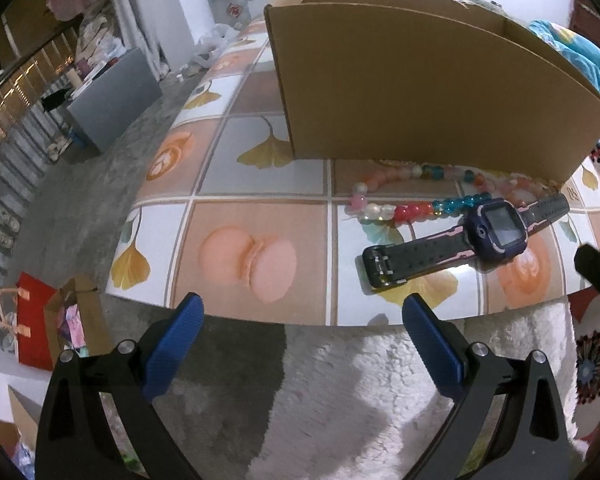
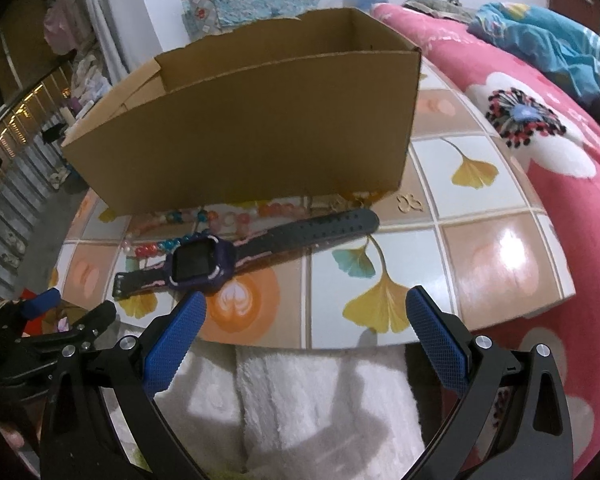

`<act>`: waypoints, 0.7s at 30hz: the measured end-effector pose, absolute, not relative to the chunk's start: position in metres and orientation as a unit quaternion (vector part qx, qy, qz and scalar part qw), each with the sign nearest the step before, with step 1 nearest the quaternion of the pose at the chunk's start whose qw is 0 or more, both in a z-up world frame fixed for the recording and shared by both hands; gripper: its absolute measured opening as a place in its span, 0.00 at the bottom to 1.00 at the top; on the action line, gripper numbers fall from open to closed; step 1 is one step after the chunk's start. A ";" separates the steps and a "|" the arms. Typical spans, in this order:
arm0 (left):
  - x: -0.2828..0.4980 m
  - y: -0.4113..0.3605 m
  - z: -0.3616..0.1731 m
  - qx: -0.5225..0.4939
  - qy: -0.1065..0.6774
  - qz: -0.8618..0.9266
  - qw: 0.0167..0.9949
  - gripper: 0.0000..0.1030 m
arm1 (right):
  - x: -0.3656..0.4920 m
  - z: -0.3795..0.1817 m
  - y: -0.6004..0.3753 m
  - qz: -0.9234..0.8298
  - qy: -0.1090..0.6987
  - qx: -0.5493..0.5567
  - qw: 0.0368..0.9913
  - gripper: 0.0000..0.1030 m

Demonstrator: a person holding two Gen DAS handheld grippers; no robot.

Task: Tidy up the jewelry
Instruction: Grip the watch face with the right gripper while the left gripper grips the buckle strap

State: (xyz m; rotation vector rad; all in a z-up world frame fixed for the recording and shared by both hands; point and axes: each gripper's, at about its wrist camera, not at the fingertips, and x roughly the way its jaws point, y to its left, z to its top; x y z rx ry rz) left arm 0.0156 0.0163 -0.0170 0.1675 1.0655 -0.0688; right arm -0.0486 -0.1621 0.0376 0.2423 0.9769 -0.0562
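Observation:
A dark purple smartwatch (image 1: 495, 228) (image 2: 202, 264) with a black and pink strap lies flat on the patterned table (image 1: 260, 200) (image 2: 479, 260). Behind it, a string of coloured beads (image 1: 411, 204) (image 2: 204, 220) rests against the front wall of an open cardboard box (image 1: 419, 88) (image 2: 260, 128). A small gold earring (image 2: 409, 202) lies by the box's right corner. My left gripper (image 1: 303, 316) hangs open at the table's near edge, left of the watch. My right gripper (image 2: 305, 312) is open too, its left finger (image 2: 180, 332) just below the watch face. Both hold nothing.
A pink flowered blanket (image 2: 559, 160) with blue cloth (image 2: 547, 48) rises right of the table. White fluffy fabric (image 2: 307, 400) lies below the near edge. On the floor at left stand a red gift bag (image 1: 34, 320) and a grey box (image 1: 112, 100).

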 end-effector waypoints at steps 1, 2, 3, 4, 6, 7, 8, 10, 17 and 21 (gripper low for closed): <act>0.017 0.017 -0.018 0.080 0.507 -0.043 0.857 0.95 | -0.047 0.038 -0.162 -0.022 0.466 0.116 0.877 0.93; 0.018 0.018 -0.019 0.076 0.507 -0.060 0.856 0.95 | -0.044 0.040 -0.161 -0.015 0.464 0.114 0.878 0.93; 0.019 0.020 -0.019 0.069 0.504 -0.072 0.858 0.95 | -0.043 0.041 -0.161 -0.009 0.462 0.112 0.880 0.93; 0.019 0.022 -0.018 0.061 0.499 -0.082 0.861 0.95 | -0.040 0.042 -0.160 -0.004 0.459 0.111 0.881 0.92; 0.018 0.030 -0.014 0.020 0.476 -0.130 0.869 0.95 | -0.035 0.045 -0.157 0.010 0.455 0.106 0.884 0.90; 0.018 0.032 -0.014 0.006 0.470 -0.144 0.871 0.95 | -0.032 0.046 -0.156 0.016 0.453 0.105 0.885 0.88; 0.018 0.036 -0.012 -0.019 0.459 -0.163 0.873 0.95 | -0.029 0.046 -0.155 0.025 0.452 0.105 0.885 0.87; 0.020 0.042 -0.010 -0.055 0.451 -0.177 0.873 0.95 | -0.021 0.045 -0.153 0.039 0.455 0.106 0.883 0.82; 0.028 0.044 -0.016 -0.079 0.467 -0.207 0.856 0.95 | -0.007 0.036 -0.145 0.083 0.470 0.116 0.871 0.64; 0.025 0.039 -0.015 -0.087 0.471 -0.238 0.845 0.95 | -0.003 0.027 -0.141 0.102 0.482 0.127 0.861 0.58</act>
